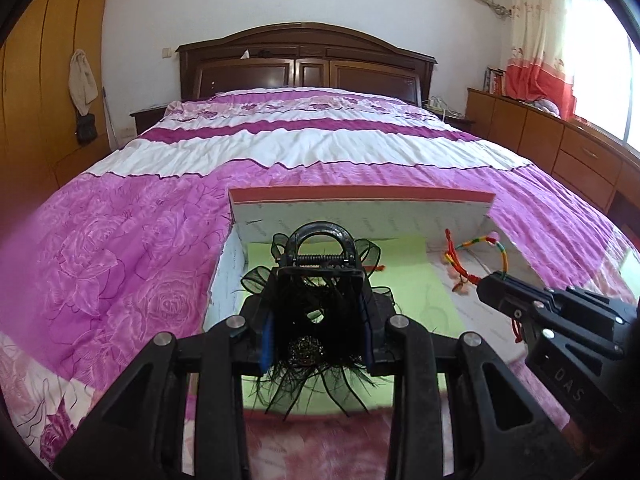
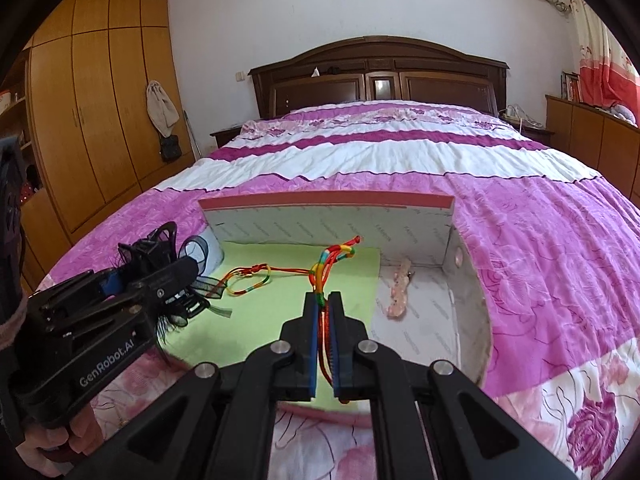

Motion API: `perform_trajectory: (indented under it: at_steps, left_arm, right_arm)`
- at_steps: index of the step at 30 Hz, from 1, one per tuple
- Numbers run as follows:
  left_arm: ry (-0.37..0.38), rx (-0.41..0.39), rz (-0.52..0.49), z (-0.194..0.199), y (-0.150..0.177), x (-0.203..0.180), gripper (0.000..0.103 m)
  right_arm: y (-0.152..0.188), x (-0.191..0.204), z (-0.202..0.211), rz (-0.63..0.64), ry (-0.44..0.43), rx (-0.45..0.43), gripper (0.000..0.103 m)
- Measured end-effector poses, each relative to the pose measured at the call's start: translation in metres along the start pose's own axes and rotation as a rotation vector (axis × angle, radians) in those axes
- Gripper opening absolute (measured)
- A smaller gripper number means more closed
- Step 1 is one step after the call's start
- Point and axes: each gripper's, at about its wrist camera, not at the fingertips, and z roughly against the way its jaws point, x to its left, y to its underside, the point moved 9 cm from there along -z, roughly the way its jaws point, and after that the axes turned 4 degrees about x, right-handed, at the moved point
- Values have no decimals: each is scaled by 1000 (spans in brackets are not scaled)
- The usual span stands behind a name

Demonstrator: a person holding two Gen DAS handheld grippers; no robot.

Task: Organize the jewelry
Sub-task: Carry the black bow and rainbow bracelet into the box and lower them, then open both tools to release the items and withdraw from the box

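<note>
Bedspread [image 2: 540, 240]: magenta rose print, crossed by white and deep purple bands. Box [image 2: 328, 222]: white inner walls with faint grey lettering, salmon-red rim. Liner sheet [image 2: 280, 300]: pale green. Cord bracelet [image 2: 320, 272]: red with yellow, green and orange wraps. Hair clip [image 1: 320, 308]: black throughout, with sheer ribbon and feathers. Small ornament [image 2: 398, 296]: pale pink. Finger pads [image 2: 310, 344]: blue on black bodies.

White lettering "GenRobot.AI" reads along the side of the black plastic left gripper [image 2: 160, 276] in the right wrist view. On the black right gripper [image 1: 490, 282], only the letters "DAS" show on its body.
</note>
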Motion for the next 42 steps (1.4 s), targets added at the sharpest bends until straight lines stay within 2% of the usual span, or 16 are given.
perform_trajectory:
  at_steps: [8,15,24,30,42]
  left_arm:
    - [-4,49,51,-29,4,15,25]
    - [-6,129,93,-49,15,21,25]
    - [0,138,83,-50,16,18,32]
    - [17,108,83,-38,12,19,35]
    - [47,55,69,5,1,17,35]
  right_arm:
    - [1,-6,-32,-4,28,52,6]
    - [8,-12,-52,-10,50,118,6]
    - [17,-18,-64,-51,44,189,9]
    - [12,-18,-52,-82,14,159,26]
    - [-3,-9,-4,-91,-30,90,28]
